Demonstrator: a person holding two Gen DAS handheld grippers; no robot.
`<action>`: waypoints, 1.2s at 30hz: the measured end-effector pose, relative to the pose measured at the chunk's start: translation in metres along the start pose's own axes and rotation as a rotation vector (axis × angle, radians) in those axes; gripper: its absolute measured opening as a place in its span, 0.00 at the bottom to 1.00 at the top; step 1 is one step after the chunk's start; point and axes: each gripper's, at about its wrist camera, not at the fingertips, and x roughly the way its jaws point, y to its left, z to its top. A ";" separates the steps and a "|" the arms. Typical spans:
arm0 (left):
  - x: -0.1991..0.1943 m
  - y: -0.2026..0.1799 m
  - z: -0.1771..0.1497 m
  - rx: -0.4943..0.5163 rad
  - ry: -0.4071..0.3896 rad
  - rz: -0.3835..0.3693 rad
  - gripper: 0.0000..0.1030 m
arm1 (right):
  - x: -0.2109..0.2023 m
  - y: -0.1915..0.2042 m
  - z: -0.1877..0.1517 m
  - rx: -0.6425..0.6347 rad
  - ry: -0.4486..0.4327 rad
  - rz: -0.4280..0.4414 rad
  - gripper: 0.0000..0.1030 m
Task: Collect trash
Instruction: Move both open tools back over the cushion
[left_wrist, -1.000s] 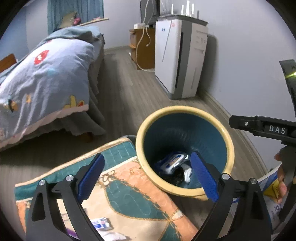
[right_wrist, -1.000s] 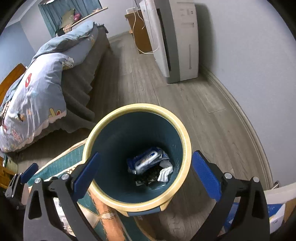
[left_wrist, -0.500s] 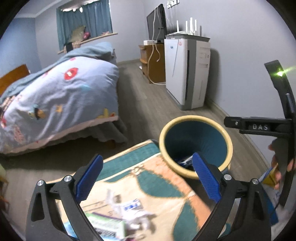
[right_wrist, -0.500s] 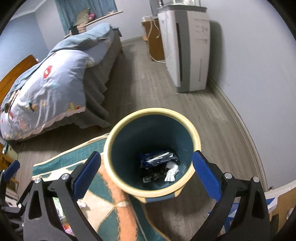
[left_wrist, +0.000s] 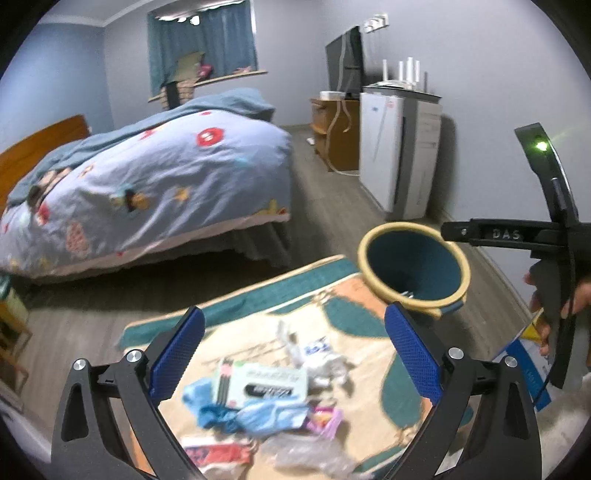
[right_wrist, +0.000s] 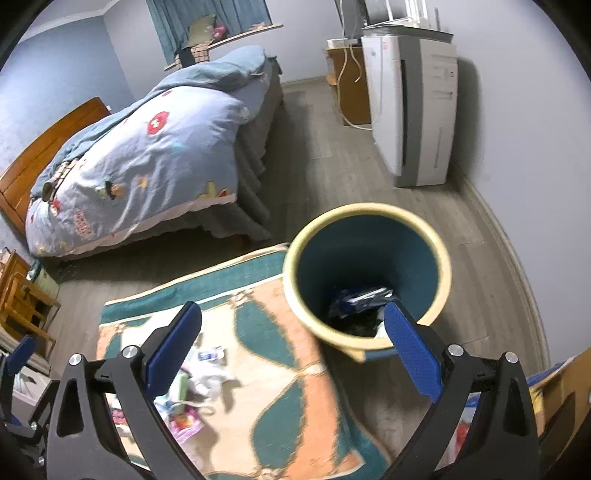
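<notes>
1. The left gripper (left_wrist: 293, 363) is spread and empty above the trash pile (left_wrist: 266, 398) on the rug (left_wrist: 369, 314), near its front edge.
2. The right gripper (right_wrist: 291, 365) is spread and empty beside the bin (right_wrist: 369, 275), which stands at the rug's far right corner.
3. Advice: lower over one loose piece, such as the pale green packet (left_wrist: 266, 380), and close squarely so nothing else lifts.

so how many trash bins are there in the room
1. The teal bin with a yellow rim stands on the wood floor at the rug's far right corner, with some wrappers already inside. Another could be hidden outside the views.
</notes>
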 end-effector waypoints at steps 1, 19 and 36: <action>-0.003 0.006 -0.004 -0.013 0.005 0.004 0.94 | 0.000 0.005 -0.003 -0.002 0.007 0.008 0.94; -0.009 0.085 -0.070 -0.181 0.122 0.106 0.94 | 0.015 0.077 -0.069 -0.090 0.108 0.052 0.94; 0.010 0.117 -0.094 -0.261 0.186 0.176 0.94 | 0.067 0.126 -0.139 -0.199 0.295 0.091 0.94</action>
